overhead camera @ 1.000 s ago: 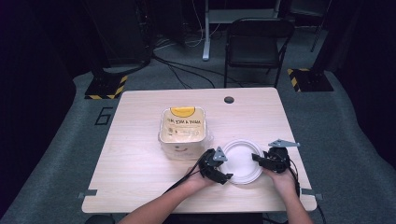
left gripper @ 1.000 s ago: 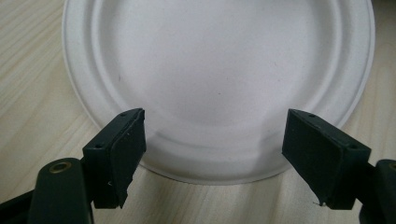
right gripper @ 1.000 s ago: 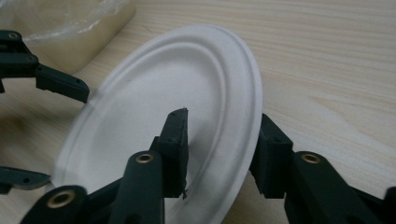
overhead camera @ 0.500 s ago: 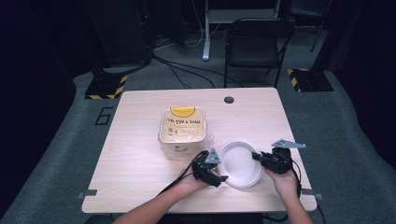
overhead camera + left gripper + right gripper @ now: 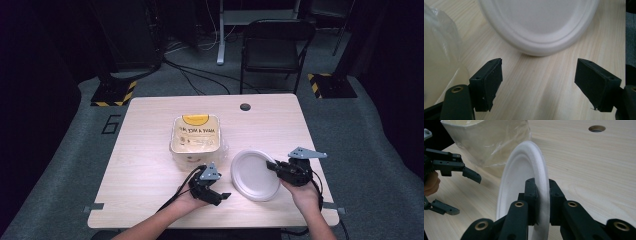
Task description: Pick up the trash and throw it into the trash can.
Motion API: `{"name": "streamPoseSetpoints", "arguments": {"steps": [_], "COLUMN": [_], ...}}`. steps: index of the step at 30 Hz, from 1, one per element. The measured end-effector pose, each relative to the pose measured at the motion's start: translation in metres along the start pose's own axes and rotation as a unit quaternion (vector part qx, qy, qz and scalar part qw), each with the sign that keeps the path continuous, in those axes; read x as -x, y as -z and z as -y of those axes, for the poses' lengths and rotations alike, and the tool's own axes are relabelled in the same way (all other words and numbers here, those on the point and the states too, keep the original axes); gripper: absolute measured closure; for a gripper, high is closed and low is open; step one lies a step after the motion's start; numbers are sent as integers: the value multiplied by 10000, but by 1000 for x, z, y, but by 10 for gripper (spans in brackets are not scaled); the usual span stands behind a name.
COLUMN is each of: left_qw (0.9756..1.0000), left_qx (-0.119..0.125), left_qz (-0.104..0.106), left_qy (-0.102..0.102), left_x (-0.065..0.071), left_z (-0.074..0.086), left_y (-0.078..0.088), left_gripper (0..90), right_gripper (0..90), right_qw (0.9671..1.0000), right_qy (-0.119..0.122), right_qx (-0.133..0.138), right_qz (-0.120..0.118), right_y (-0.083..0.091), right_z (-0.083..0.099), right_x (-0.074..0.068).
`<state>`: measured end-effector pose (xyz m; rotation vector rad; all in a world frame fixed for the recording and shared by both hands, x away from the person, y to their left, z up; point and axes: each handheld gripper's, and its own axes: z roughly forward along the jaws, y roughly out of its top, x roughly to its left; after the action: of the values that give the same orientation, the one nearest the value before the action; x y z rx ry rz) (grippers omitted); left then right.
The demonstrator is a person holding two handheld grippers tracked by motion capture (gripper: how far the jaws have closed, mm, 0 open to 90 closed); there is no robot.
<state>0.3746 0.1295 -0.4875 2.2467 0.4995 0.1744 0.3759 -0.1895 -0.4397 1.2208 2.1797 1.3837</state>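
Right gripper view is showing the right gripper (image 5: 541, 202) pinching the rim of the white plate (image 5: 524, 177), apparently tilting it off the desk (image 5: 586, 165) — the edge grip gives leverage. In the high view the left gripper (image 5: 212, 189) is sitting just beside the plate with jaws spread and empty — perhaps readying to steady it. The wrapped container (image 5: 196, 136) is standing just behind.

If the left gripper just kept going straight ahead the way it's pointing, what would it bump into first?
Most likely the white plate. The left gripper is open, bare table between its jaws, and the plate's near rim lies straight ahead. How far is hard to judge.
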Motion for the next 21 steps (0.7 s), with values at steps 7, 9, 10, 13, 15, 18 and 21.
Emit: {"name": "streamPoseSetpoints", "arguments": {"steps": [7,9,10,13,15,18,21], "left_qw": [10000,10000,10000,10000,10000,10000,9999], "left_qx": [-10,-20,-13,-15,-6,14,7], "left_qz": [-13,8,-7,-11,-16,-58,-41], "left_qy": [35,40,56,72,73,78,96], "left_x": [-1,-1,-1,-1,-1,-2,-4], "left_z": [9,12,13,17,19,23,25], "left_y": [12,15,16,18,20,21,21], "left_gripper": [218,218,217,217,217,217,217], "right_gripper": [817,818,818,818,818,818,818], "right_qw": [9995,9992,9991,9984,9984,9978,9971], "right_qy": [283,349,390,514,533,626,735], "right_qx": [-42,-80,-93,-107,-90,-63,-41], "right_qz": [125,152,169,188,186,203,206], "right_y": [6,8,9,14,15,18,22], "right_z": [-15,-19,-21,-31,-34,-43,-54], "right_x": [-9,-11,-12,-17,-18,-24,-29]}}
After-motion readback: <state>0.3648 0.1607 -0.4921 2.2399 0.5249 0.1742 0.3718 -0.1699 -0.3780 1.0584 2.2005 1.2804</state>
